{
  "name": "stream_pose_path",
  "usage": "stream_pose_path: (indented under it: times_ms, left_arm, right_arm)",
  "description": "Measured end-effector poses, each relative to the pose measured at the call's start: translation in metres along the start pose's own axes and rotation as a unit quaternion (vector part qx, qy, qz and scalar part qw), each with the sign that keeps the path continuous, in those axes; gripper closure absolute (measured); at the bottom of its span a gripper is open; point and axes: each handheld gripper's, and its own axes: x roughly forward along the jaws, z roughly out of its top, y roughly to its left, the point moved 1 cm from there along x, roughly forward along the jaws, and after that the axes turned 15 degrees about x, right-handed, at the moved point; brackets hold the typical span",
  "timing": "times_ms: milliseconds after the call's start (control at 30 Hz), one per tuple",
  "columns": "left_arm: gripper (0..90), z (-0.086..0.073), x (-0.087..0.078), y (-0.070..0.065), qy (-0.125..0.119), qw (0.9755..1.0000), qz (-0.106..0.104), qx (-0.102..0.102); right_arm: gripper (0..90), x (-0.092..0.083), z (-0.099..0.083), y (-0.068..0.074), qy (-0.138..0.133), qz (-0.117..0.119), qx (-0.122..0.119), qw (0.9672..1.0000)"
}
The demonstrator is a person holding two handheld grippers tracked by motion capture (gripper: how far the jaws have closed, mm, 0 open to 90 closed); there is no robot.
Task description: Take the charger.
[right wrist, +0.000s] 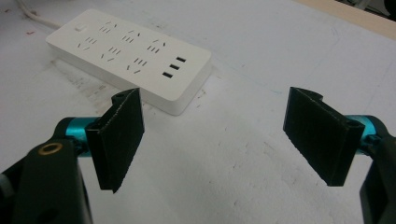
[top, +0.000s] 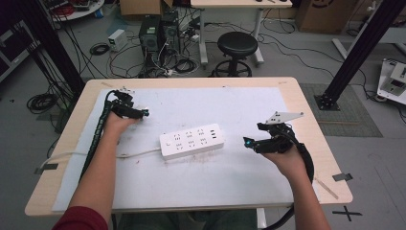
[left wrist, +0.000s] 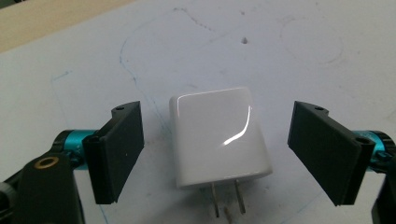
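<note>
L tongs (left wrist: pixel 215 154) released round white charger (left wrist: pixel 219 135), R tongs (right wrist: pixel 212 140) released nr unlabelled power strip (right wrist: pixel 130 58).

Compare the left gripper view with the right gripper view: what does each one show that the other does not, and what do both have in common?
Left gripper view alone: a white plug adapter lies flat between the open jaws of the left gripper, untouched, with its two metal prongs pointing toward the camera.

Right gripper view alone: a white power strip with sockets and three USB ports lies beyond the open right gripper, which has nothing between its jaws.

Both: the white mat and a strip of the wooden table.
</note>
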Motion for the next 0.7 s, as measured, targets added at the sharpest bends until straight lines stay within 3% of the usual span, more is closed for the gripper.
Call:
stream_pose_path:
  times_ms: [200,700]
  left_arm:
    - [19.8,-0.0024,0.0047,-0.0014,0.013,0.9999,-0.001,0.003]
    - [36.3,-0.0051,0.0090,-0.0028,0.023,0.9997,-0.008,-0.002]
  right_arm:
    - [21.1,-0.0036,-0.0004,-0.0002,-0.003,-0.001,0.000,1.0000]
    - [21.1,-0.0048,-0.0005,-0.0003,-0.005,-0.001,0.000,1.0000]
